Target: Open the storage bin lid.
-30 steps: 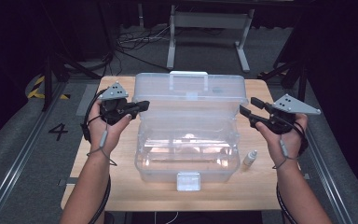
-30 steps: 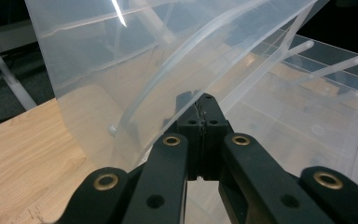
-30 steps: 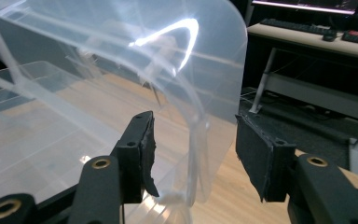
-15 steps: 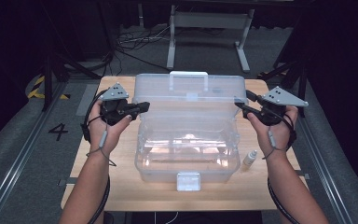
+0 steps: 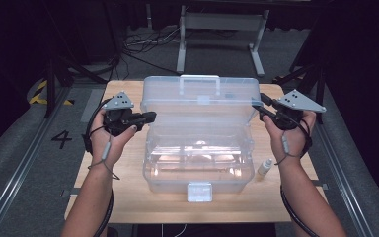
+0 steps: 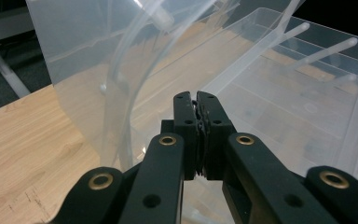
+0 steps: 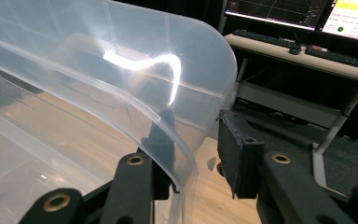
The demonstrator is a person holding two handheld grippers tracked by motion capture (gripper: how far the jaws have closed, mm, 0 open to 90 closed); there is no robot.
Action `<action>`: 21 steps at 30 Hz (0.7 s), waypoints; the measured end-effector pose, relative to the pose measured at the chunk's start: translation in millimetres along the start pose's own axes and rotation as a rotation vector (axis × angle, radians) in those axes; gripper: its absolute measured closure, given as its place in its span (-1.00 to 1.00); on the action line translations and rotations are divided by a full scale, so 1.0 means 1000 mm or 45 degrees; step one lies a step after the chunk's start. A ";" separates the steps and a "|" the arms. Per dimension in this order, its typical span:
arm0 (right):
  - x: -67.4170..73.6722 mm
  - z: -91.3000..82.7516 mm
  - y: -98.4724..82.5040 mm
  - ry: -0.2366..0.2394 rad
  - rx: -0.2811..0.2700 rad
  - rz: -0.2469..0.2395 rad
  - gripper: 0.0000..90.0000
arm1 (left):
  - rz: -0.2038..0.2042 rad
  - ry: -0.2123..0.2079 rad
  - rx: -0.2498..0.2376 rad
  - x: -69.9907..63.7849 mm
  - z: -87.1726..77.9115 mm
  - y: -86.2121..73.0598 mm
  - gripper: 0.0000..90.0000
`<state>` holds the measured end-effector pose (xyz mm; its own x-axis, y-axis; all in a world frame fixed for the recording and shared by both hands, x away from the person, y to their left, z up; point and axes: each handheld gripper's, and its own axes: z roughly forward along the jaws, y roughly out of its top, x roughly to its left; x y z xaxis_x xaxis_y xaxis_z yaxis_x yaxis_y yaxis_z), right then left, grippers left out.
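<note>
- Standing mid-bench point(image 5: 128, 197), the clear plastic storage box point(image 5: 197, 163) has its lid point(image 5: 200, 101) raised upright at the back, with the handle on top.
- The left claw point(image 6: 198, 100) has its jaws pressed together with nothing between them, just beside the lid's left edge.
- The right claw point(image 7: 196, 126) has just been closing; its jaws straddle the lid's right edge, 1 inside the plastic, 1 outside with a gap, so no pinch yet.
- To do this well, I judge: seat the right claw squarely on the rim before moving the lid, and keep both sides level so the hinge does not twist.
- The high view shows a small bottle point(image 5: 264, 168) right of the box and a latch point(image 5: 199, 191) in front; the right gripper view shows monitors point(image 7: 307, 14) behind.
</note>
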<state>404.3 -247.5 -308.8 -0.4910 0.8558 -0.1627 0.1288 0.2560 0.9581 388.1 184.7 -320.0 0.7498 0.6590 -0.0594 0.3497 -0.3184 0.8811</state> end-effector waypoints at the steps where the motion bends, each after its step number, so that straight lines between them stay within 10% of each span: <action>1: 0.000 0.000 0.000 -0.005 0.005 -0.001 0.54 | -0.002 0.001 -0.001 0.000 -0.001 -0.001 0.94; 21: -0.012 0.014 0.008 0.028 0.074 0.078 0.60 | 0.041 -0.083 0.020 -0.019 -0.030 -0.015 0.84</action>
<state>423.6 -249.6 -302.1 -0.4995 0.8607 -0.0981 0.2090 0.2296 0.9506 351.9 196.8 -317.8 0.7954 0.6029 -0.0622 0.3335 -0.3497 0.8755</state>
